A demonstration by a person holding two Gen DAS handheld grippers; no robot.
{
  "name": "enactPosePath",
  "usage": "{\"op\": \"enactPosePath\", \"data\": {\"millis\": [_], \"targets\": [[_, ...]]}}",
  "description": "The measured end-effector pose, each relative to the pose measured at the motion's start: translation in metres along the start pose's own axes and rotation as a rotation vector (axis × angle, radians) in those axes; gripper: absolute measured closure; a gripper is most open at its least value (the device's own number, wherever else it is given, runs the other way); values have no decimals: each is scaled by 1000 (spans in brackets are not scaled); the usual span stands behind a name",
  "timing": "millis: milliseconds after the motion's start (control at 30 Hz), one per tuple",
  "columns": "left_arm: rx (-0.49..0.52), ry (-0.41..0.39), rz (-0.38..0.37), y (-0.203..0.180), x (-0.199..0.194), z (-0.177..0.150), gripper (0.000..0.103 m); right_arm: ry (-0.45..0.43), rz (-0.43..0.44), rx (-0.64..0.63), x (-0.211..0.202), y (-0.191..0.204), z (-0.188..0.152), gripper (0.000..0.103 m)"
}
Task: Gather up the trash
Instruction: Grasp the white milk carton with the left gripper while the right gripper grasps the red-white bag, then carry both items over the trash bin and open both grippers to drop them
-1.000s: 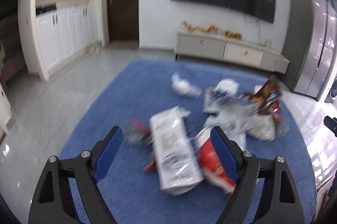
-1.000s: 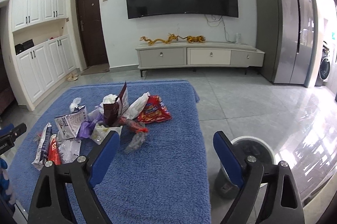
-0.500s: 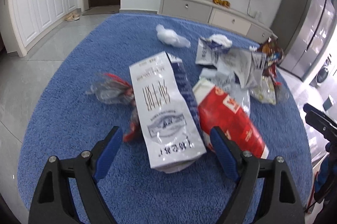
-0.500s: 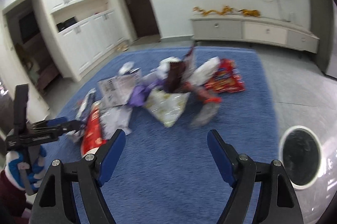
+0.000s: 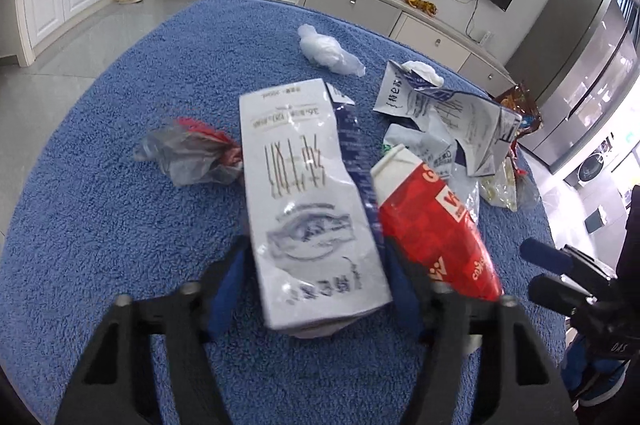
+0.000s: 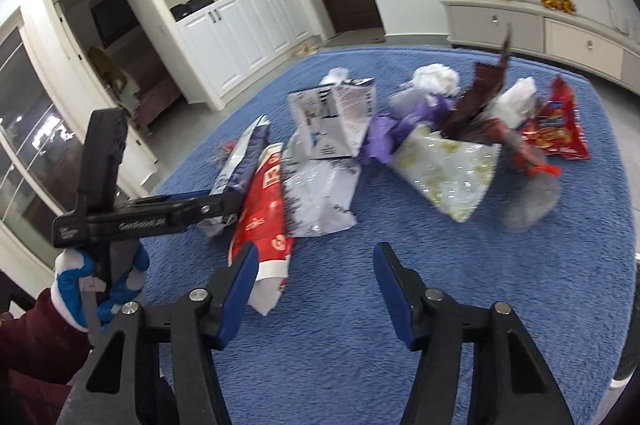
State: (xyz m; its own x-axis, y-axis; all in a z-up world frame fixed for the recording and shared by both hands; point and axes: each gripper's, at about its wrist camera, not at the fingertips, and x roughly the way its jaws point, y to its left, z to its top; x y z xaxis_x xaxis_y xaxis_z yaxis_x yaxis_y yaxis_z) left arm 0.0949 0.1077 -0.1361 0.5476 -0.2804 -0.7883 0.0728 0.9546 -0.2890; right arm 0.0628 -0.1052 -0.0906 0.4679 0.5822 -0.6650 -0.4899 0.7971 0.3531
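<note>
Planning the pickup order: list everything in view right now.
rug: 1, blue, under everything
white carton: 1, white and blue, between left gripper's pads
red carton: 1, red and white, beside white carton
torn carton: 1, white and blue, behind red carton
crumpled wrapper: 1, grey and red, left of white carton
plastic wad: 1, white, rug's far side
foil bag: 1, silver, pile's middle
brown wrapper: 1, brown, upright behind foil bag
snack bag: 1, red, pile's right end
TV cabinet: 1, pale grey, along wall
left gripper: 1, black, blue pads, just closing on white carton
right gripper: 1, black, blue pads, just closing, empty, over rug
gloved hand: 1, blue and white, holding left gripper
</note>
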Motion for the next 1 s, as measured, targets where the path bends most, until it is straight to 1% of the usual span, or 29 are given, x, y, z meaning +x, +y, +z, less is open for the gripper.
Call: {"op": "enactPosePath", "data": {"millis": [33,233,400,533,633,767,1000], "targets": [[0,-2,-7,1,-1,-1,47,9,8,-5,3,2,1,52],[-22,-37,-49,11,-17,-5,48,52,65,-19,19,13,4,57],[-11,-87,-70,18,-43,-4,48,84,109,-21,37,17,11,60],[3,-123,-71,22,-64,-3,48,116,138,-25,51,24,13,67],[9,-141,-63,24,-72,-2,48,129,155,-38,59,31,15,70],[-7,-154,-65,29,-78,-3,48,143,154,-59,66,38,18,71],[-18,-187,-61,34,-92,-14,48,172,182,-18,81,40,26,71]]}}
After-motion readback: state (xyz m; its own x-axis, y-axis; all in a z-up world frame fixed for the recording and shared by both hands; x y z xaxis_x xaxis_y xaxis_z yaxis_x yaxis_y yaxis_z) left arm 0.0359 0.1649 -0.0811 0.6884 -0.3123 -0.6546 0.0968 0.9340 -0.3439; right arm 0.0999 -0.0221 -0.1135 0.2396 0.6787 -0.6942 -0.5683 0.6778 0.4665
